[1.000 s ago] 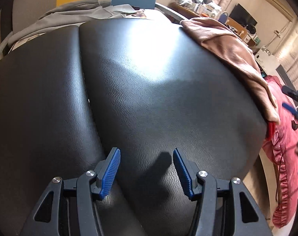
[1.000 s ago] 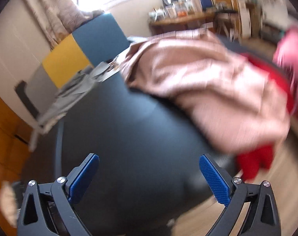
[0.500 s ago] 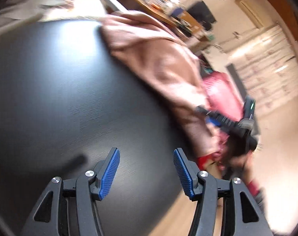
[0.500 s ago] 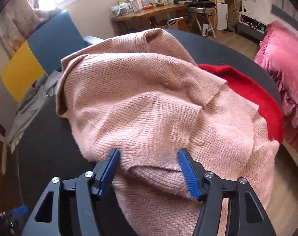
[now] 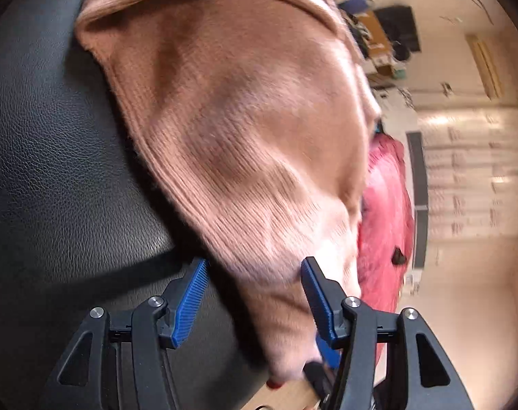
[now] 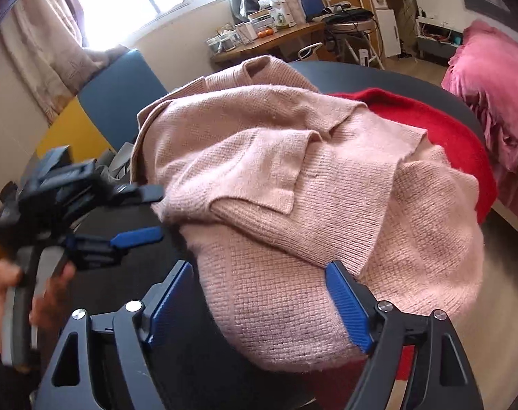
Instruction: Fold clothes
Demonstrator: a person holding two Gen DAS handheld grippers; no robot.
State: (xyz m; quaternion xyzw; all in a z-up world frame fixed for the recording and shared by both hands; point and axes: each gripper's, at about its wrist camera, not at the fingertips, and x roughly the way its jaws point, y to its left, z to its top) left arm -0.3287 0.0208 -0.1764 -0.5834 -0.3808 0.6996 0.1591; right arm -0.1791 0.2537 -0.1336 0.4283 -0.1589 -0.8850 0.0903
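A pale pink knit sweater (image 6: 293,184) lies bunched on a black leather surface (image 5: 54,157), on top of a red garment (image 6: 439,130). My right gripper (image 6: 259,294) is open, its blue pads either side of the sweater's lower hem. My left gripper (image 5: 253,294) is open too, with the sweater's (image 5: 241,119) hanging edge between its pads. The left gripper also shows in the right wrist view (image 6: 136,215), at the sweater's left edge, held by a hand.
A pink ruffled bedspread (image 6: 498,78) lies to the right beyond the surface's edge. A cluttered wooden desk (image 6: 269,37) and a window stand at the back. A blue and yellow panel (image 6: 115,102) and grey cloth lie behind the sweater.
Both grippers have moved in onto the pink sweater. The left swung right from the bare black surface to the sweater's edge; the right came closer, its jaws now around the hem.
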